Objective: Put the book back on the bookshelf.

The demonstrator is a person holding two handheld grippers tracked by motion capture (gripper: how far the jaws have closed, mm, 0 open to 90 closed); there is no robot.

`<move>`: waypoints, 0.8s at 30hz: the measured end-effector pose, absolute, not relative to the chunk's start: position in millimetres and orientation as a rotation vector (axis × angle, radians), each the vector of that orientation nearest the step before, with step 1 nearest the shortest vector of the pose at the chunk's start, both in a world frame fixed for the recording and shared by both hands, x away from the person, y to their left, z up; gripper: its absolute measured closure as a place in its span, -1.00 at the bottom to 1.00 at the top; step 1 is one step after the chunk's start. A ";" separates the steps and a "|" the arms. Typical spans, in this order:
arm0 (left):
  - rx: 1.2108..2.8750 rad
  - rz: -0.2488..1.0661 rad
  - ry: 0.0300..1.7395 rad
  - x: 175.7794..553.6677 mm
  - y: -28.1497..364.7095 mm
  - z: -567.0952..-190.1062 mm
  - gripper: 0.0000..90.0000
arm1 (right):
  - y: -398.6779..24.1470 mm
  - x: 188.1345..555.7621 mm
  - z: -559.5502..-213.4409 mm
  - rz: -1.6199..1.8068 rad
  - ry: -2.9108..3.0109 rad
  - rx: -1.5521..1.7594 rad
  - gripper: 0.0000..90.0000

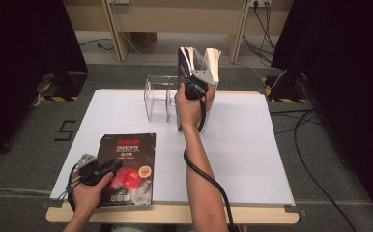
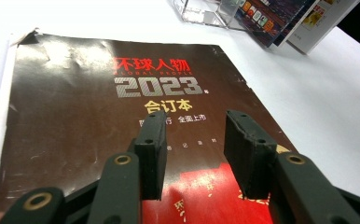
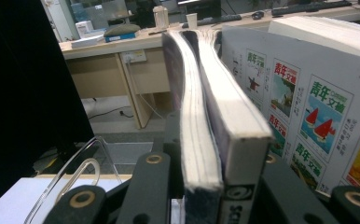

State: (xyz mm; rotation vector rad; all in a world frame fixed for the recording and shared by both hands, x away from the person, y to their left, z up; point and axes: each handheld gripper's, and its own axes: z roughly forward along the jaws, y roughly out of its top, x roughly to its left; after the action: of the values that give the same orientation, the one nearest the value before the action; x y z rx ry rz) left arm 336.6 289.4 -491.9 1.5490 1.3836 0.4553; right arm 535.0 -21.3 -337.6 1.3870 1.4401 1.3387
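Observation:
A black magazine (image 1: 129,164) with a red patch and "2023" on its cover (image 2: 99,93) lies flat near the table's front left. My left gripper (image 1: 113,167) hovers over its lower part, jaws open (image 2: 194,126) with nothing between them. Upright books (image 1: 199,60) stand at the back middle, just right of a clear acrylic holder (image 1: 159,99). My right gripper (image 1: 197,82) is shut on two of these books (image 3: 215,107), spines toward me, its jaws (image 3: 215,182) pressing on both sides. Another book (image 3: 308,102) with small colourful covers stands against them on the right.
White paper (image 1: 252,145) covers the wooden table. The clear holder's curved wall (image 3: 75,172) sits left of my right gripper, and its corner (image 2: 201,11) lies beyond the magazine. Wooden desk legs (image 1: 114,34) and floor cables (image 1: 310,159) lie beyond the table.

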 end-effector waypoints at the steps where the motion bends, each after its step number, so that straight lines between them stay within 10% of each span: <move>1: 1.551 0.456 1.382 336.5 289.1 -491.8 0.31 | -21.1 534.6 -337.6 1.335 1.443 1.385 0.70; 24: 1.564 0.454 1.372 335.7 285.7 -492.3 0.31 | -24.9 522.8 -347.0 1.296 1.468 1.370 0.48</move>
State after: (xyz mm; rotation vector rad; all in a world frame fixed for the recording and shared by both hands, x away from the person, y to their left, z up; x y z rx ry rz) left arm 335.7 285.7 -492.3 1.5642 1.3722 0.4543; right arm 522.8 -24.9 -347.0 1.3704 1.4679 1.2965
